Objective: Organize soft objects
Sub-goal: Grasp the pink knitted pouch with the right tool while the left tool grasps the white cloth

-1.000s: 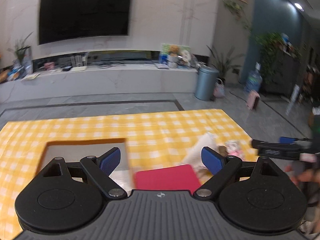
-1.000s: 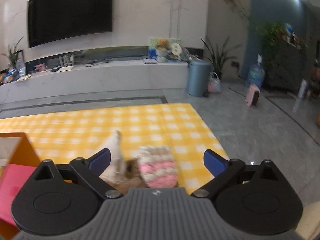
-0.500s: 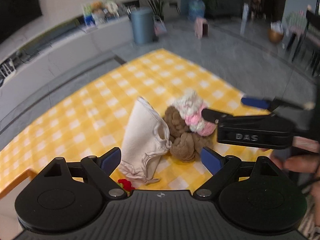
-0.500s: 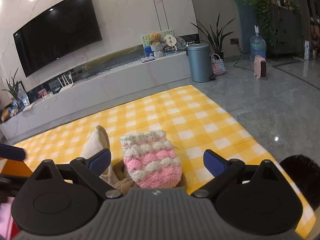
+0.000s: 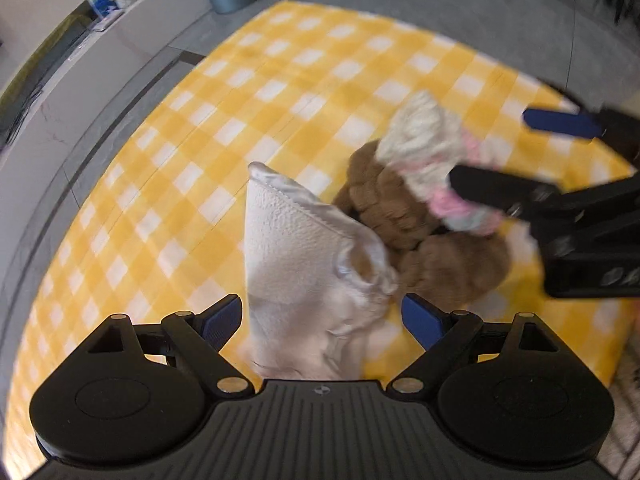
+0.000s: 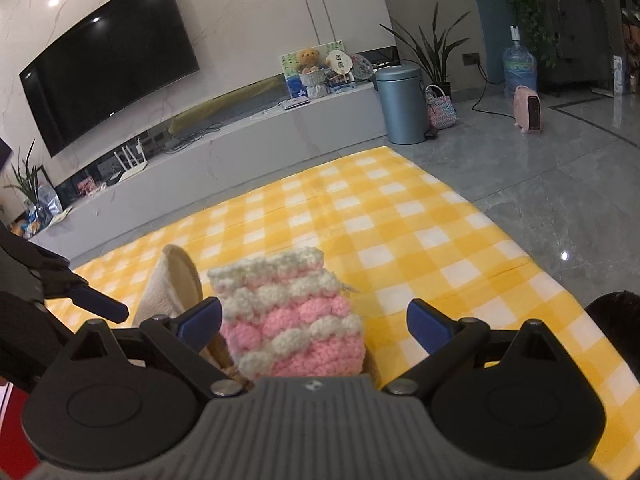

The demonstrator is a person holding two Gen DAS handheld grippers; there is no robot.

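A pile of soft things lies on the yellow checked cloth (image 5: 280, 92). A white fabric pouch (image 5: 304, 264) stands between the fingers of my left gripper (image 5: 320, 316), which is open around it. Behind it sits a brown fluffy item (image 5: 404, 220) with a pink-and-white knitted piece (image 5: 420, 140) on top. My right gripper (image 5: 490, 148) comes in from the right, open around the knitted piece. In the right wrist view the knitted piece (image 6: 292, 320) fills the gap of my right gripper (image 6: 314, 322), the pouch (image 6: 176, 276) leans at its left, and a left-gripper finger (image 6: 100, 306) shows.
The cloth (image 6: 400, 216) ends on grey tiled floor (image 6: 560, 184) to the right. A low white TV bench (image 6: 224, 160) runs along the back, with a blue-grey bin (image 6: 402, 104) at its end. Something red (image 6: 12, 420) shows at the lower left edge.
My left gripper swung right from the box and red item, tipped down, and closed in until the white pouch stood between its open fingers. The right gripper edged nearer the knitted piece.
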